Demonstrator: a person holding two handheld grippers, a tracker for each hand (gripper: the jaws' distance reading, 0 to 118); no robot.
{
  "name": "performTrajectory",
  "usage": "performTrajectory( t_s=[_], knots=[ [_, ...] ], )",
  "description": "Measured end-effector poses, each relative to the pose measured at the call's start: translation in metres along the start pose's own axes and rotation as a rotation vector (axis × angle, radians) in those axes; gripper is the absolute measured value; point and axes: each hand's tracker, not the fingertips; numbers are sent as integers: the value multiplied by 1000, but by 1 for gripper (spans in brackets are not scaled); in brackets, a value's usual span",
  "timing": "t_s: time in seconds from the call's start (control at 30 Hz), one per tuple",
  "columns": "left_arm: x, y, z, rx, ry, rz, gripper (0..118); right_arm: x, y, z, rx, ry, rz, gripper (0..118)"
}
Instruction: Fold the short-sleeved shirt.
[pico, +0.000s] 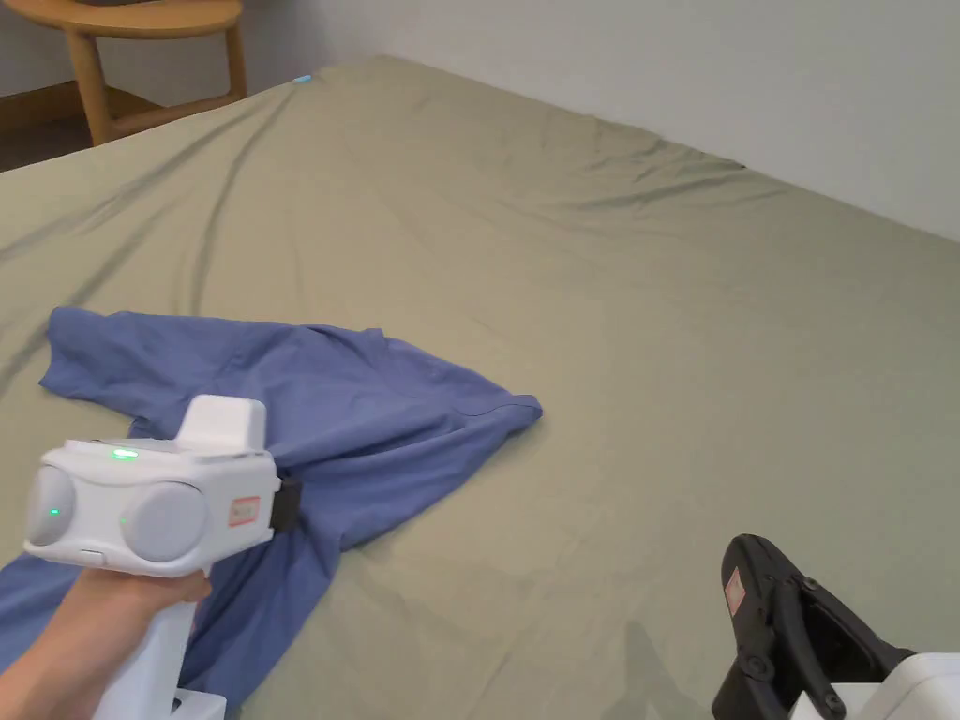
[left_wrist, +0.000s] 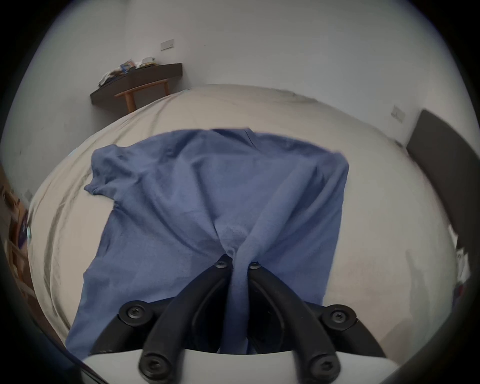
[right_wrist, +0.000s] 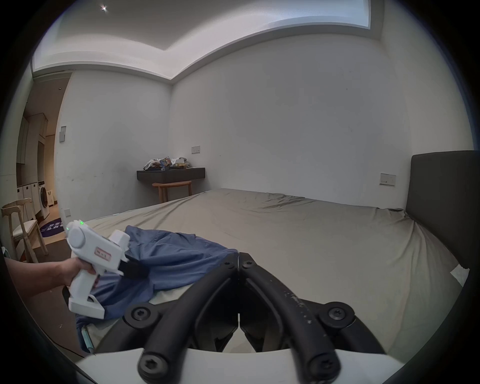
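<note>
A blue short-sleeved shirt (pico: 375, 412) lies crumpled on the left part of the bed, one sleeve reaching right and its lower part hanging over the near edge. A hand holds my left gripper (pico: 286, 502) over the shirt. In the left gripper view its jaws (left_wrist: 237, 261) are shut on a bunched fold of the shirt (left_wrist: 207, 187), which stretches away from the pinch. My right gripper (pico: 750, 572) hovers low at the bottom right, apart from the cloth. In the right gripper view its jaws (right_wrist: 238, 257) are shut with nothing between them, and the shirt (right_wrist: 176, 257) and left gripper (right_wrist: 135, 270) lie to the left.
The olive bed sheet (pico: 609, 328) spreads wide and wrinkled to the right and far side. A wooden stool (pico: 141, 37) stands past the far left corner under a dark wall shelf (right_wrist: 171, 175). A dark headboard (right_wrist: 441, 207) closes the right end. A wooden chair (right_wrist: 20, 228) stands off the bed.
</note>
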Motion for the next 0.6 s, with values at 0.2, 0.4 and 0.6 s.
performTrajectory(
  t_s=[0.2, 0.4, 0.6],
  knots=[
    [59, 32, 45, 168, 82, -158, 4, 29, 7, 27, 44, -138, -44, 0],
    [179, 26, 66, 255, -120, -326, 4, 66, 8, 76, 82, -321, -73, 0],
    [322, -14, 92, 251, -396, -516, 4, 101, 8, 128, 96, -498, -95, 0]
  ],
)
